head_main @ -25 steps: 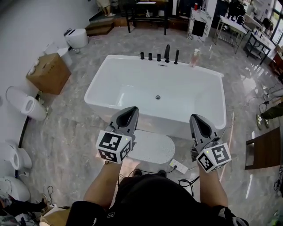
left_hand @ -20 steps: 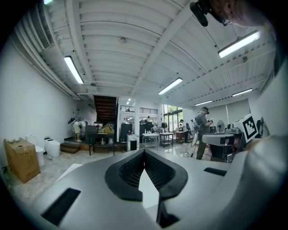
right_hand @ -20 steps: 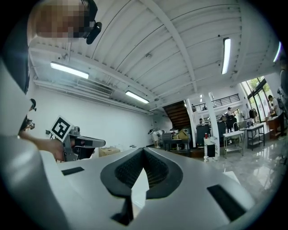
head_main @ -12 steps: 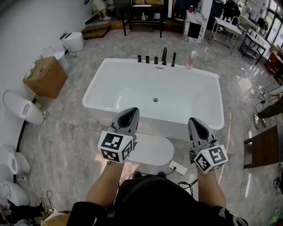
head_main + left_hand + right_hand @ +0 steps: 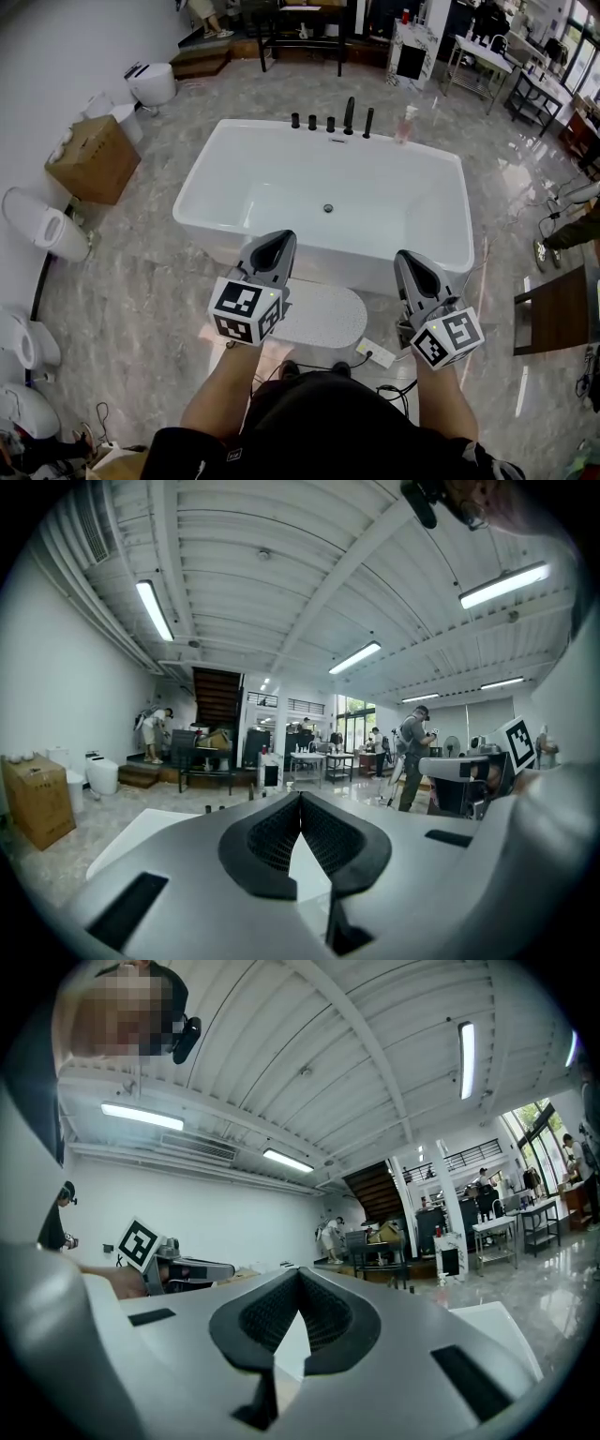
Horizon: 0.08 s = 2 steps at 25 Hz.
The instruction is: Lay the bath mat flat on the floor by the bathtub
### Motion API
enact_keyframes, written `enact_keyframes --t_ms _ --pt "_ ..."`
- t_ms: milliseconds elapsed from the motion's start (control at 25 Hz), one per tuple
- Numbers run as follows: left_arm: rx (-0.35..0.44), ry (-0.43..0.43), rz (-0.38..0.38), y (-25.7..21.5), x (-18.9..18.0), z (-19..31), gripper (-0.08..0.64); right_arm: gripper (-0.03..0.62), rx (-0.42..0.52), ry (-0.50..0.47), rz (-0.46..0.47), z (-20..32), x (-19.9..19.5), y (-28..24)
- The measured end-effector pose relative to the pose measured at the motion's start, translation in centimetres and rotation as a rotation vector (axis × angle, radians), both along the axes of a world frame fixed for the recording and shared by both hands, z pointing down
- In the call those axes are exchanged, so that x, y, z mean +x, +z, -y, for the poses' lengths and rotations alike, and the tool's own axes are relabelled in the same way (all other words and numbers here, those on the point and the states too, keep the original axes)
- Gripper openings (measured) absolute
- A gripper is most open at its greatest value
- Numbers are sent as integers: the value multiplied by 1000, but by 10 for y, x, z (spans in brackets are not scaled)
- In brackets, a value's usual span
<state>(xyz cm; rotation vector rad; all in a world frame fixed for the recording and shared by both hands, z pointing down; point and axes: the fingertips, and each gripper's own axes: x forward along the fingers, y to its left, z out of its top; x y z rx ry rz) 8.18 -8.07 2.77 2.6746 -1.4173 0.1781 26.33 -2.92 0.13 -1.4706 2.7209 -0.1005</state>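
A white bath mat (image 5: 322, 315) lies flat on the marble floor against the near side of the white bathtub (image 5: 220, 178). Part of it is hidden behind my left gripper. My left gripper (image 5: 275, 246) hovers over the mat's left end, held about level and shut with nothing in it. My right gripper (image 5: 413, 264) is off the mat's right end, also shut and empty. In the left gripper view the jaws (image 5: 300, 799) meet at the tip, and in the right gripper view the jaws (image 5: 298, 1274) do the same.
A white power strip (image 5: 379, 355) and dark cables (image 5: 398, 386) lie on the floor right of the mat. Toilets (image 5: 42, 230) and a cardboard box (image 5: 92, 157) line the left wall. A dark wooden bench (image 5: 553, 323) stands at right. Black taps (image 5: 349, 114) sit on the tub's far rim.
The head view has shifted slightly, so the tub sits a little higher and more to the left. Both grippers stay shut and empty over the mat, which has not moved.
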Motion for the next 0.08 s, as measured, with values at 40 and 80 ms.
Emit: enact_keyframes --t_ms 40,80 --pt "-2 1 -2 -1 0 1 11 12 1 -2 4 0 -1 -2" --pt "-4 3 -4 -2 -1 1 11 14 1 -4 9 0 -1 -5"
